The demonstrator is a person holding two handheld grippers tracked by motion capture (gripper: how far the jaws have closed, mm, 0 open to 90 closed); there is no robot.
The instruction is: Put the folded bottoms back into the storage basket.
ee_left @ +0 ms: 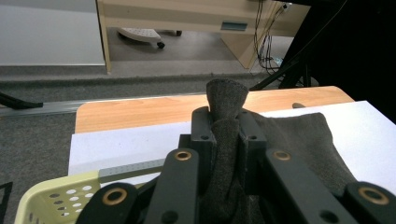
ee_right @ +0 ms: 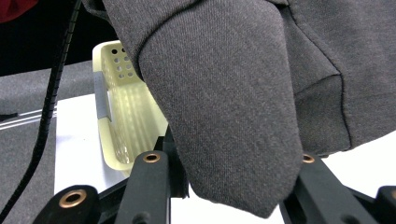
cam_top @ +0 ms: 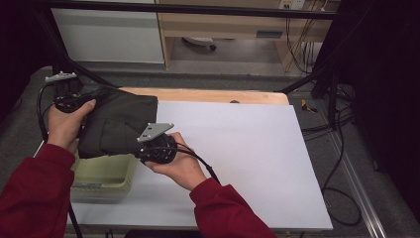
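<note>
Left claw (cam_top: 69, 101) at the far left edge of the counter (cam_top: 257, 163), held in the left hand (cam_top: 67, 124), grey plate on top. Its 2 jaws are clamped on a bunched fold of the dark grey garment (cam_top: 119, 124); in the left gripper view the fabric (ee_left: 229, 140) sticks up between and past the jaw tips. Below and left of this claw sits the pale yellow perforated basket (cam_top: 106, 173), its rim (ee_left: 51, 196) at the lower left of the left gripper view. The garment is folded, hanging between the 2 claws above the basket and the white sheet covering the counter. Right claw (cam_top: 143, 148) just right of the basket, in the right hand (cam_top: 181, 166), pointing left into the garment's near edge. In the right gripper view a folded corner of the cloth (ee_right: 233, 116) drapes over and hides the jaw tips, so cannot tell if this claw is closed on it. Basket (ee_right: 126, 121) just beyond this claw, under the cloth. Bare wood strip along the counter's far edge.
</note>
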